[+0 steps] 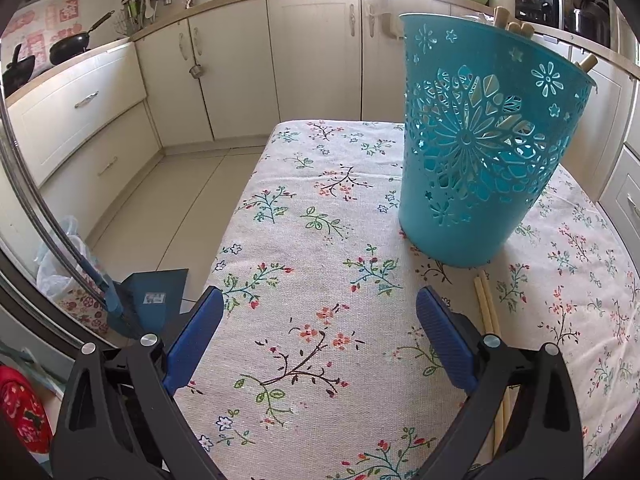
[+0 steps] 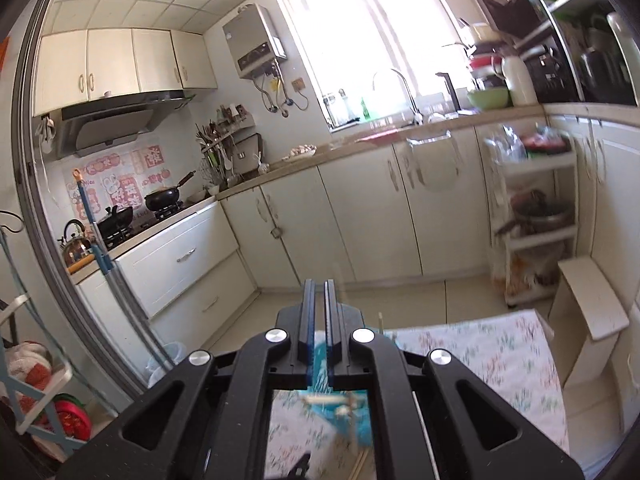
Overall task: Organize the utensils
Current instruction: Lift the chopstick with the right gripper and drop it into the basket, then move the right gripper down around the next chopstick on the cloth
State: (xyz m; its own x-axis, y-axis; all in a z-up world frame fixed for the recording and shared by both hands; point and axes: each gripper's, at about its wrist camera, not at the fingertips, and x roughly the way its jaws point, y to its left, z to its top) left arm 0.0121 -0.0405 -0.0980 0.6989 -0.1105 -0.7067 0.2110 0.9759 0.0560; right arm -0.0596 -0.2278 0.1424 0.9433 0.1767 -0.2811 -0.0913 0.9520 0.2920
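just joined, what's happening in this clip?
A person is sorting utensils into a teal basket on a floral tablecloth. Wooden handles already stick out of it. The left claw hangs open over the cloth, with two chopsticks beside it. The right claw is shut, with nothing visible in it, raised above the basket.

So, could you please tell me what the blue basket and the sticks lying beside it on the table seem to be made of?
The blue basket looks like moulded plastic with a smooth matt finish: its wall has clean flower-shaped cut-outs. The sticks look like pale wood or bamboo, unpainted and dull; they resemble chopsticks, though I can't be sure.
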